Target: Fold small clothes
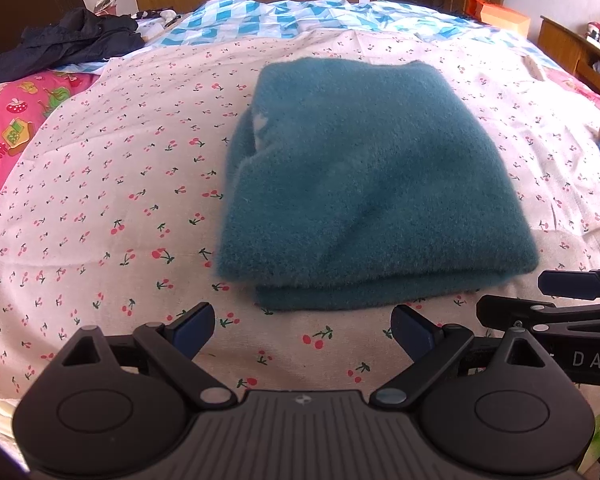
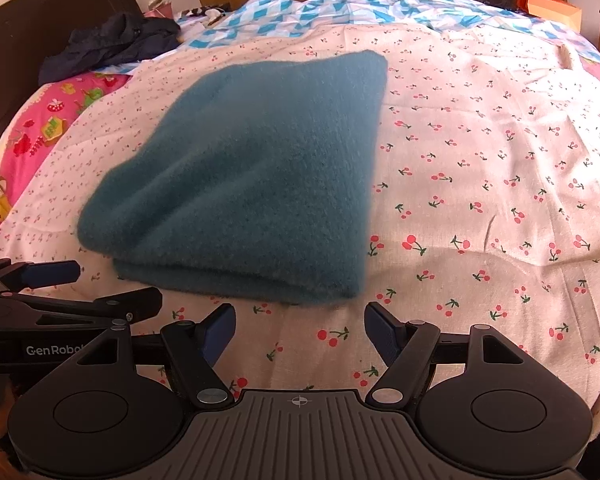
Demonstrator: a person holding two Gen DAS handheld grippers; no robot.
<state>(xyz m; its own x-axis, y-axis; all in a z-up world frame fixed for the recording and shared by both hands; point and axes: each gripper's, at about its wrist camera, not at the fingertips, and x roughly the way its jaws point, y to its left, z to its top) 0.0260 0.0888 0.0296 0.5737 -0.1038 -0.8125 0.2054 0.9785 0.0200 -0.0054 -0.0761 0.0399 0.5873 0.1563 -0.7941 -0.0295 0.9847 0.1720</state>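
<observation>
Jaws of both grippers, left [image 1: 302,330] and right [image 2: 300,330], spread wide, empty, near folded teal sweater [image 1: 364,184].

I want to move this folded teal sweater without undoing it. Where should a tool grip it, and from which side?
Probably the near edge of the teal sweater, coming in low from the front, where both tools already face it. There the stacked layers show as one thick edge, so pinching them together should keep the fold intact. The left tool and right tool are open, holding nothing.
</observation>
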